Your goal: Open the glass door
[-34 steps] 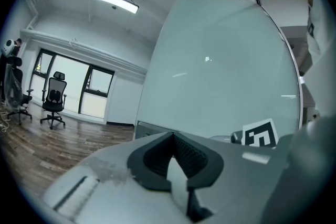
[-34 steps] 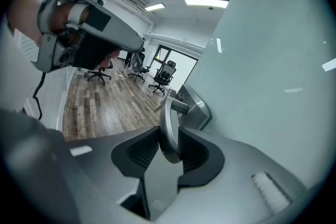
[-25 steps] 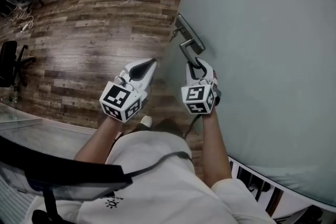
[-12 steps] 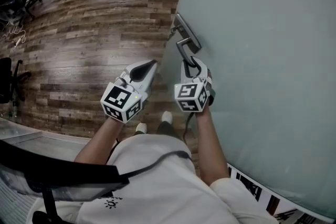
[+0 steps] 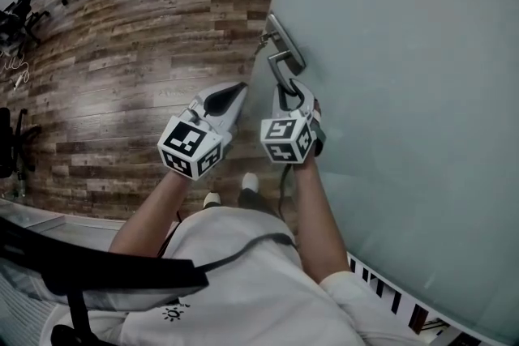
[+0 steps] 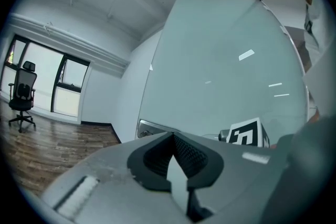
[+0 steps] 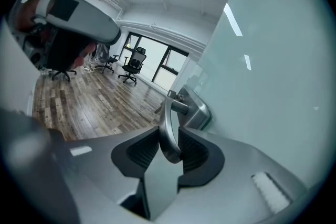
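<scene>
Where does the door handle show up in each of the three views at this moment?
Head view: door handle upper centre, at the glass door's left edge, its free end in the right gripper's jaws.
Left gripper view: only its metal plate shows, lower left of centre.
Right gripper view: centre, lever clamped between the jaws.
Shared landmark: the frosted glass door.

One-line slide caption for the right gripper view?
Right hand-held gripper closed on the metal lever handle of the glass door; wooden floor and office chairs beyond.
</scene>
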Demonstrator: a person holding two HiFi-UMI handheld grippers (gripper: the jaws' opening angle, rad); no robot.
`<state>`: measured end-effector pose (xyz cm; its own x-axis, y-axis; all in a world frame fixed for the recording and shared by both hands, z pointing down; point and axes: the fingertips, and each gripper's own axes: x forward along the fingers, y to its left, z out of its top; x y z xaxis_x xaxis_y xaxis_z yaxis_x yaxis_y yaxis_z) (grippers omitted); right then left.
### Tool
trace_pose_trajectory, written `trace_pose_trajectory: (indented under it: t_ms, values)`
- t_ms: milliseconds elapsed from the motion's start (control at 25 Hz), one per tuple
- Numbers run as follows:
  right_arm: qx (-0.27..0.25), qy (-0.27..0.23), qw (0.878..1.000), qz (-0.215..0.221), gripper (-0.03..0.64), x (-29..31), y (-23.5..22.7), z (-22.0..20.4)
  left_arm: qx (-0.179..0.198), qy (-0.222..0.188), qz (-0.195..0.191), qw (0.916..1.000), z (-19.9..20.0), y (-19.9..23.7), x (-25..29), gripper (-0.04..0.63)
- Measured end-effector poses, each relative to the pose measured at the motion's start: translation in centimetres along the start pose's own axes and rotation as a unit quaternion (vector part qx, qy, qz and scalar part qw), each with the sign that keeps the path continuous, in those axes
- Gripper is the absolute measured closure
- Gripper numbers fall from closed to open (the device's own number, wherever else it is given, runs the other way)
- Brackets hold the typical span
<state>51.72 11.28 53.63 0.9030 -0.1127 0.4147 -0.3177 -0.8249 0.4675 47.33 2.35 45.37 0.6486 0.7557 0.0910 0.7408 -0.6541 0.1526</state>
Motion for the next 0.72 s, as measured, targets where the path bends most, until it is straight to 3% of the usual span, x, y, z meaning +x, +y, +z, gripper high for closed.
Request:
trace_pose_trajectory:
  t_ms: [120,720]
  values:
    - [0.011,0.003,1.000,-0.002,0.495,2.0,-4.1,-1.2,-0.001,0.005,0.000,1.0000,0.3,-0.7,4.8,0.594]
    - [0.045,0.034,0.998,-0.038,0.498,4.6,-11.7,-4.0,-0.013,0.011,-0.008,0.9998,-0.3,-1.3,11.6,0.594]
